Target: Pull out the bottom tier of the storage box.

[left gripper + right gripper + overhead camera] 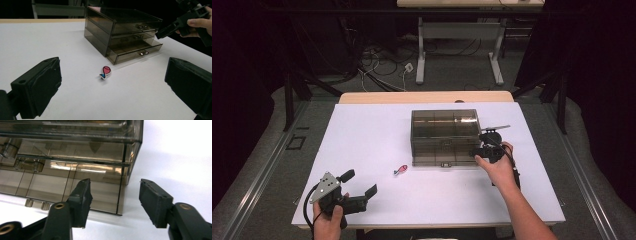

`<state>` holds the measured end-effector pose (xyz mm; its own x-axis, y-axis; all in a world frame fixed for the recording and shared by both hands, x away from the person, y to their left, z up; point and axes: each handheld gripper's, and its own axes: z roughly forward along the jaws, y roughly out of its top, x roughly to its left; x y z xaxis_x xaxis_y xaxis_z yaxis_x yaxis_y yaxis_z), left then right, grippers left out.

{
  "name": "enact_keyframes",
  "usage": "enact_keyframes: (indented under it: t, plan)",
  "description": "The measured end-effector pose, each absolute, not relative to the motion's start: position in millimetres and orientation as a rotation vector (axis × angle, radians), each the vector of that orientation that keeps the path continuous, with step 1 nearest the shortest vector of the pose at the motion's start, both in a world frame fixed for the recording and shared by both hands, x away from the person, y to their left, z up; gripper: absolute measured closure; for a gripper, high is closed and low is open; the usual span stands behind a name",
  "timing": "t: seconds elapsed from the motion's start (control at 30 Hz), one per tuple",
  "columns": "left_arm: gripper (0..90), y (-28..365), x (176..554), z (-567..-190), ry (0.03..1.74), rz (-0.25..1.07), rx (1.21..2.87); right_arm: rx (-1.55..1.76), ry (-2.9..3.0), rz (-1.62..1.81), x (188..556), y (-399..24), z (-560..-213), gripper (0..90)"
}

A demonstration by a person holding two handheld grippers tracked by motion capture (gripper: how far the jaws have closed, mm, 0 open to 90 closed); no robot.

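Note:
A smoky see-through chest of three drawers [444, 137] stands on the white table [362, 135], right of centre. Its bottom drawer [135, 51] sticks out a little. A small pink and blue fish-shaped piece [400, 170] lies on the table in front of the chest's left corner, also in the left gripper view [105, 71]. My left gripper [359, 183] rests near the front left edge, open and wide, aimed at the fish piece. My right gripper [477, 150] is at the chest's front right corner; its jaws [115, 200] stand apart astride the drawer's corner, not pressing on it.
The table's front edge runs just behind my left hand. Beyond the far edge are a wooden strip, tangled cables on the floor [382, 65] and the legs of another desk [459, 50]. White table surface lies open left of the chest.

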<state>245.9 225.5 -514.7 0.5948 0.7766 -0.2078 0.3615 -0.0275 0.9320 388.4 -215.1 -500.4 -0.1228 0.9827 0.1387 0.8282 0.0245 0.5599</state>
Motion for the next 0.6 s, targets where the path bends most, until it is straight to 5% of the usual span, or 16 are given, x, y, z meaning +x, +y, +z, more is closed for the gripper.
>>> enact_keyframes:
  t: [0.6]
  plan:
    - [0.7,226,246,-514,0.962,0.44,1.637,1.873,2.036,0.734,393,-214,-514,56.4]
